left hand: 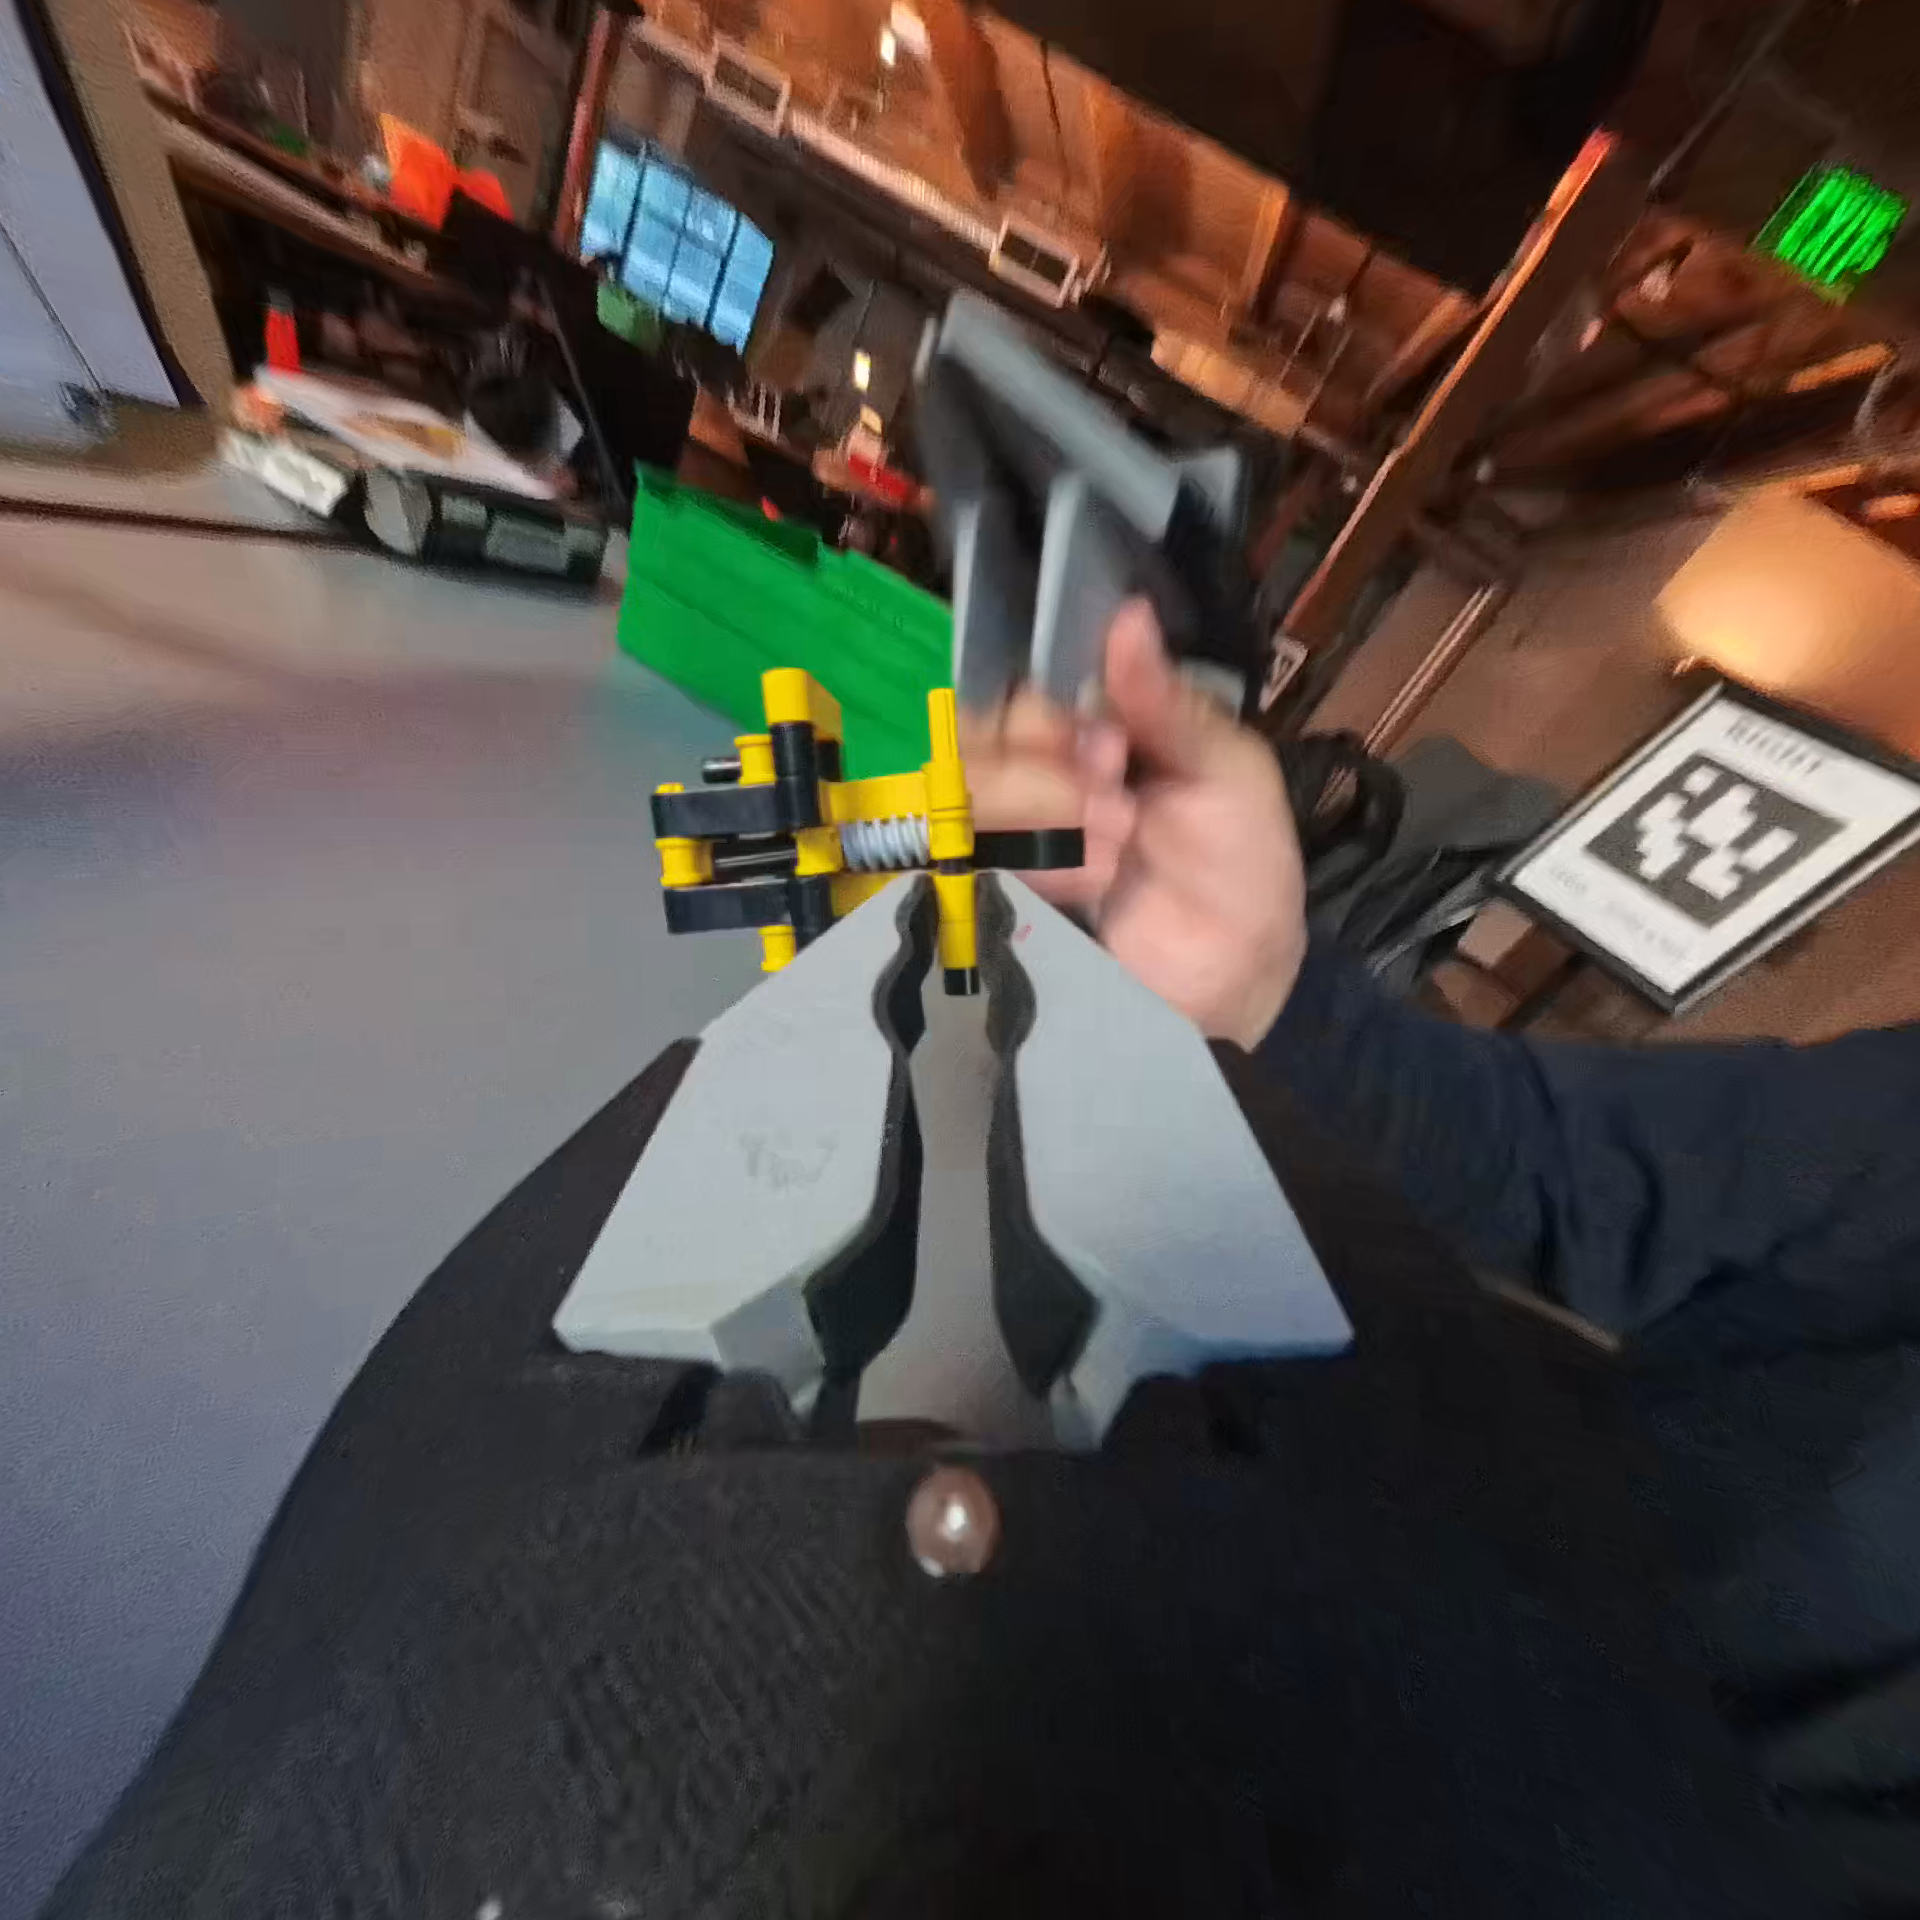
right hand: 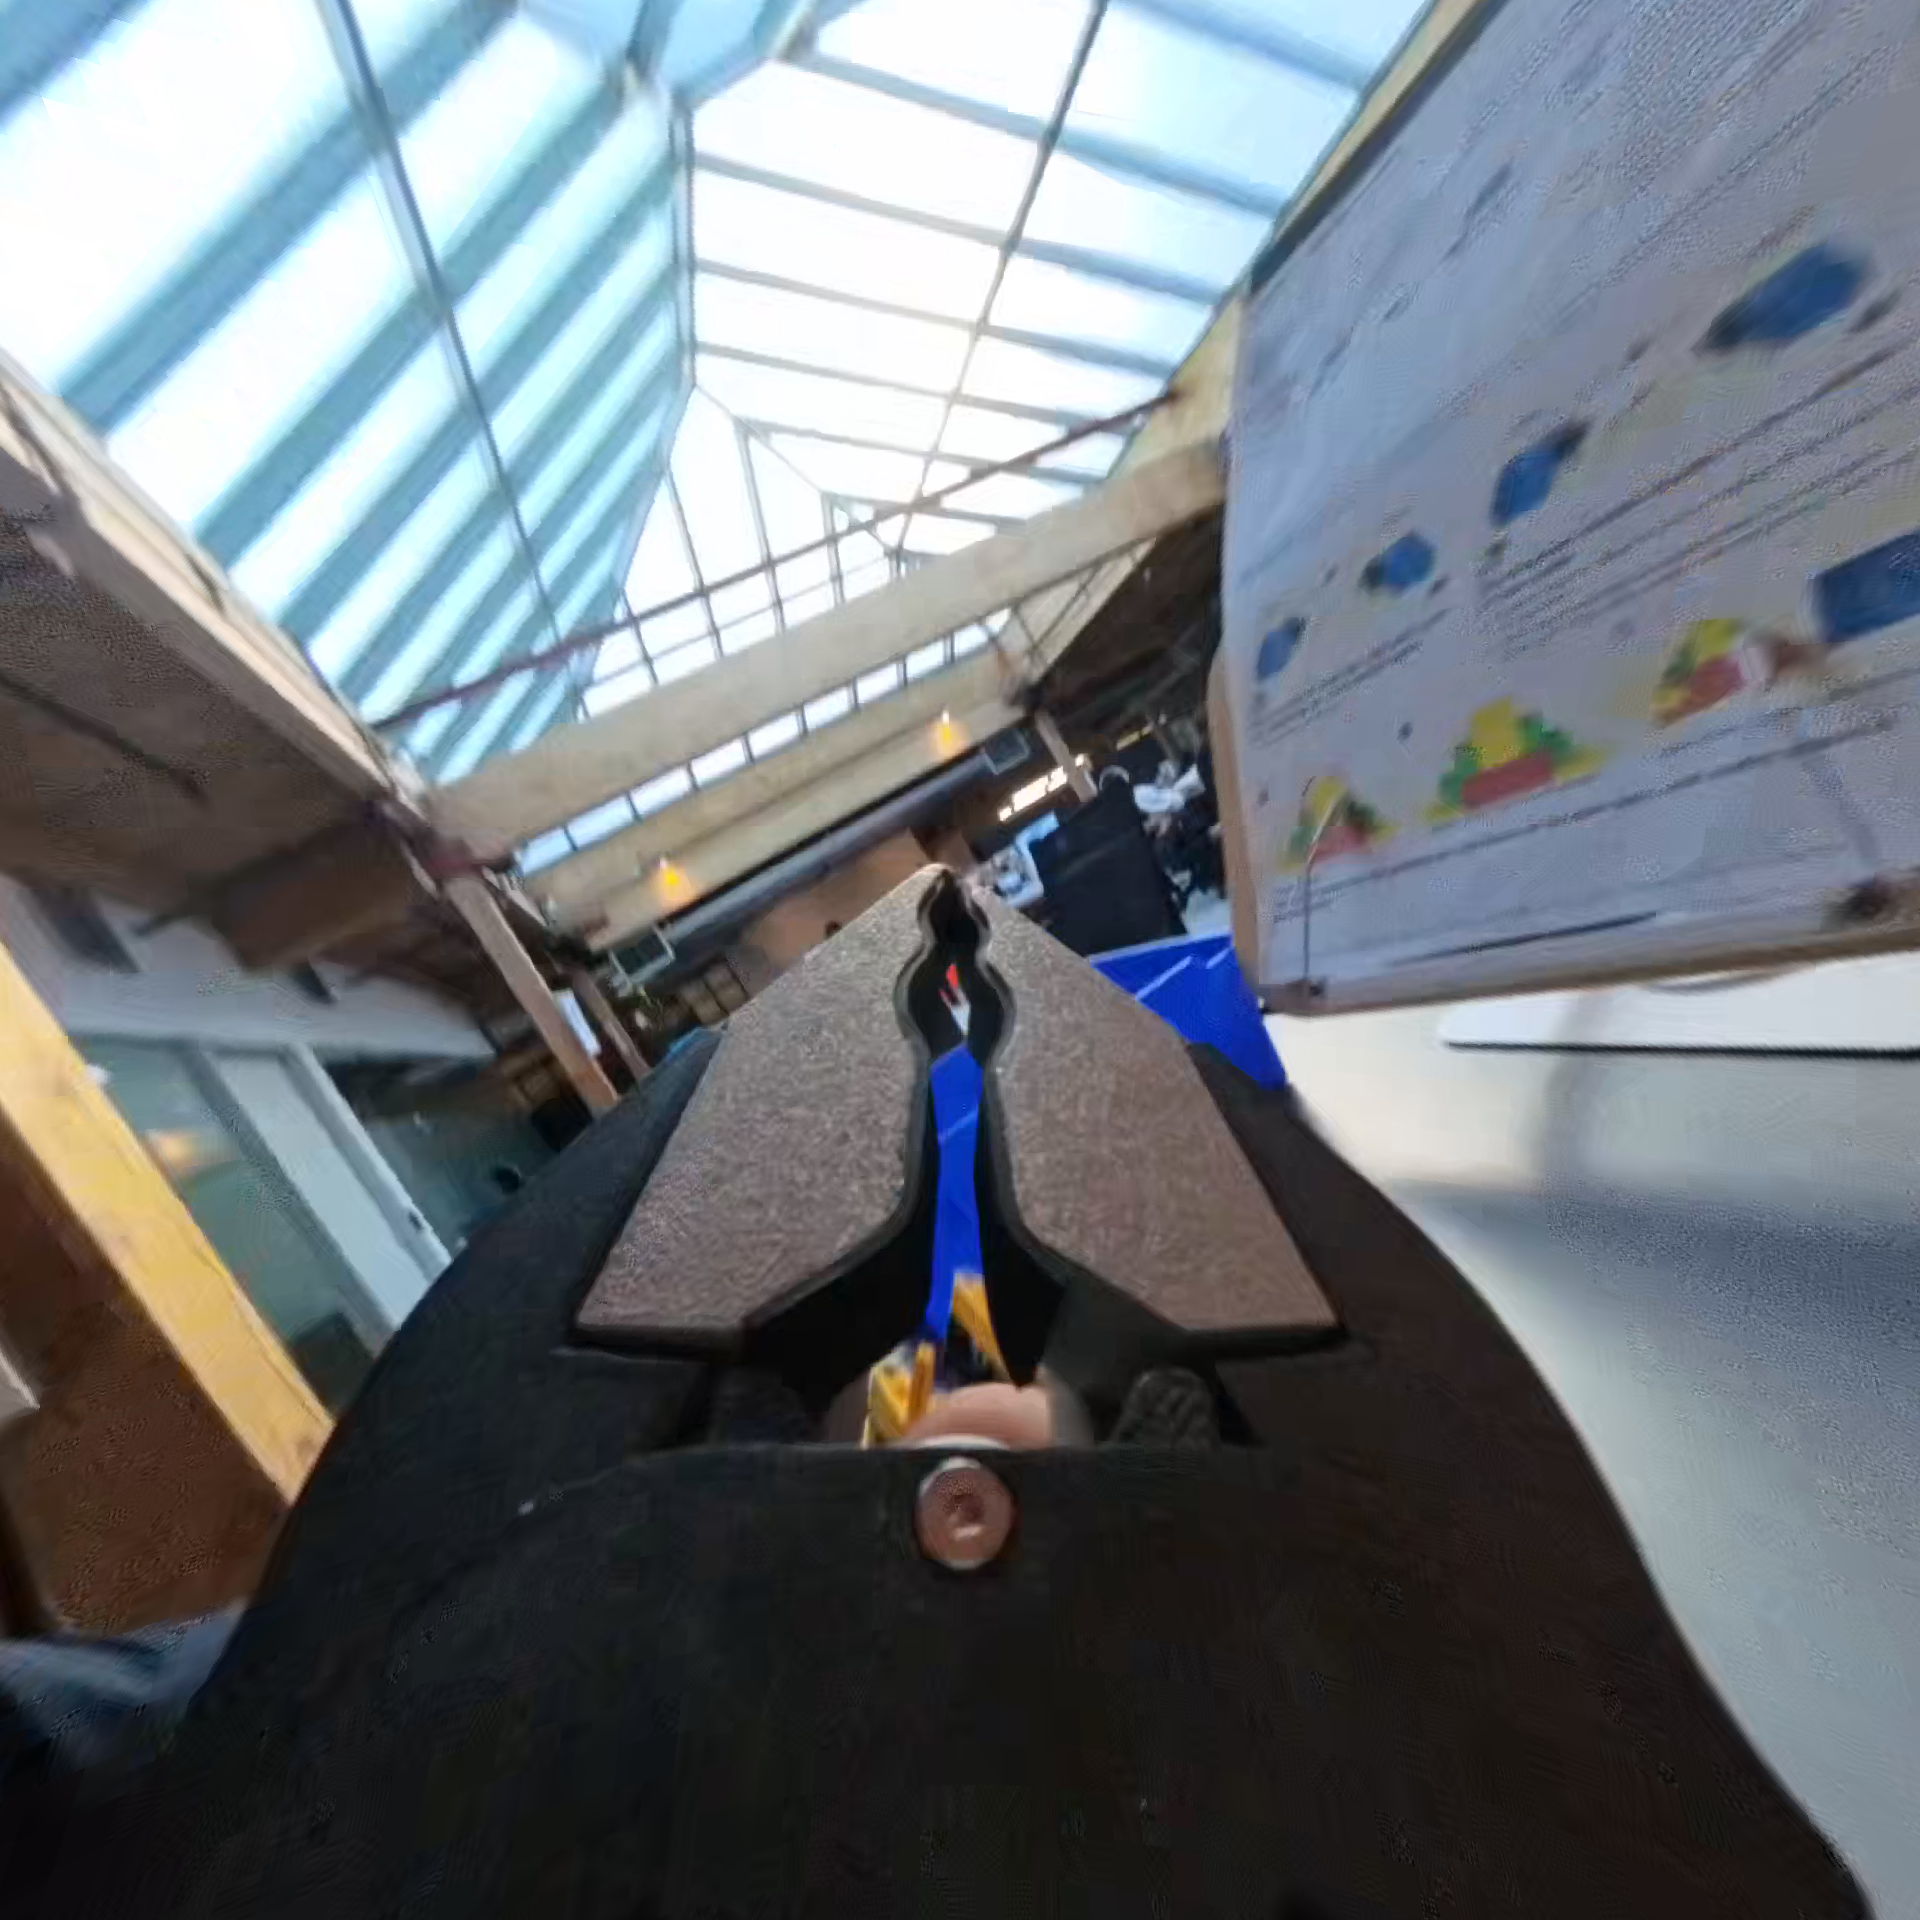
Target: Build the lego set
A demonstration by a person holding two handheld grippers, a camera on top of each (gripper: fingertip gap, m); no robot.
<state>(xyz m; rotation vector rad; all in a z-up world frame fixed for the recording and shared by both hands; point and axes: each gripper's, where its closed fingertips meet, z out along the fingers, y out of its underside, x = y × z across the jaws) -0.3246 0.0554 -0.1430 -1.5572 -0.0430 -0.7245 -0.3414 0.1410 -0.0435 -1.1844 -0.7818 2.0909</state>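
Observation:
A yellow and black lego assembly (left hand: 790,831) with a grey worm gear is held up above the table in the left wrist view. My left gripper (left hand: 951,896) is shut on its yellow upright piece (left hand: 954,925). A bare hand (left hand: 1174,831) touches the assembly's right side with its fingertips, by a black beam (left hand: 1029,850). That hand also holds my right gripper (left hand: 1049,540), which points upward and away from the assembly. In the right wrist view my right gripper (right hand: 951,885) is shut with nothing between its tips and points at the skylight.
A green bin (left hand: 769,613) stands behind the assembly on the grey table (left hand: 260,935). A framed black-and-white marker card (left hand: 1714,842) lies to the right. In the right wrist view an instruction board (right hand: 1579,499) stands on the right, with a blue bin (right hand: 1184,987) below it.

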